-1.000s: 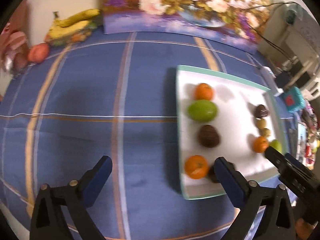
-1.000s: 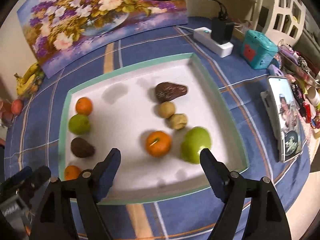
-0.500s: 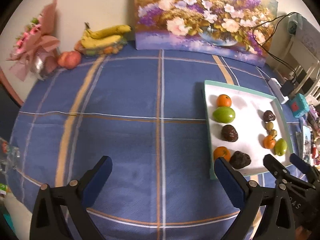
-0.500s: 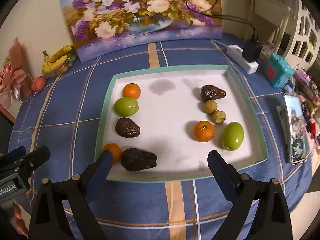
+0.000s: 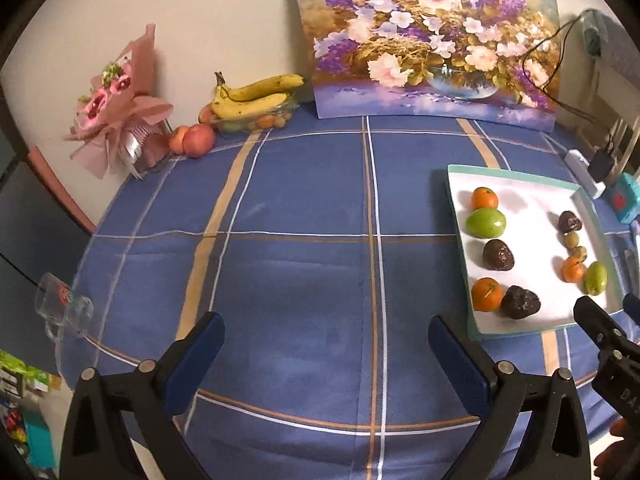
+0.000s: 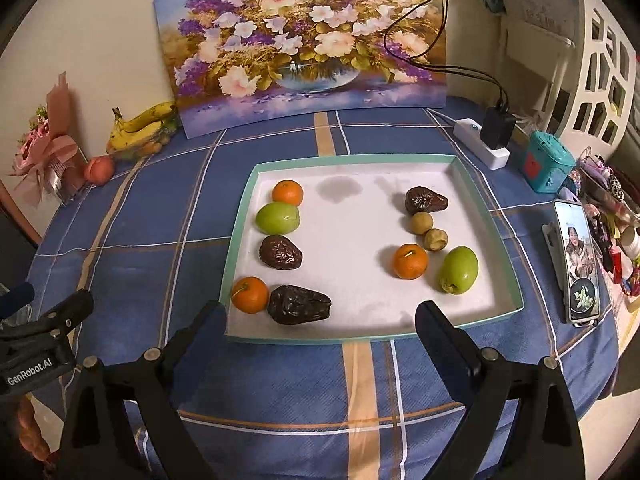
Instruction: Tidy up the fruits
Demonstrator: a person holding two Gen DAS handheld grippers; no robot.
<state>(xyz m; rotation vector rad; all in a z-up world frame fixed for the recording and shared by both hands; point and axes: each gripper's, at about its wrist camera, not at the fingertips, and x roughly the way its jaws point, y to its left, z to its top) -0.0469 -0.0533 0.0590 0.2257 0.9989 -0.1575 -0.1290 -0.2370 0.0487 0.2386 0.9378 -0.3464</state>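
A blue checked tablecloth (image 6: 280,380) covers the table. A flower painting (image 6: 304,40) leans on the wall at the back. The white tray (image 6: 504,240) lies flat before it. The right gripper (image 6: 320,320) hangs at the tray's near edge, fingers spread wide, holding nothing. The left gripper (image 5: 326,334) hovers over bare cloth left of the tray, likewise spread and empty. Bananas (image 5: 256,96) sit far left by the wall. In the tray, a left column holds an orange (image 6: 287,192), green fruit (image 6: 277,218), brown fruit (image 6: 280,252), a second orange (image 6: 250,294) and a long brown fruit (image 6: 299,304) touching it. The right group holds brown, tan, orange and green pieces.
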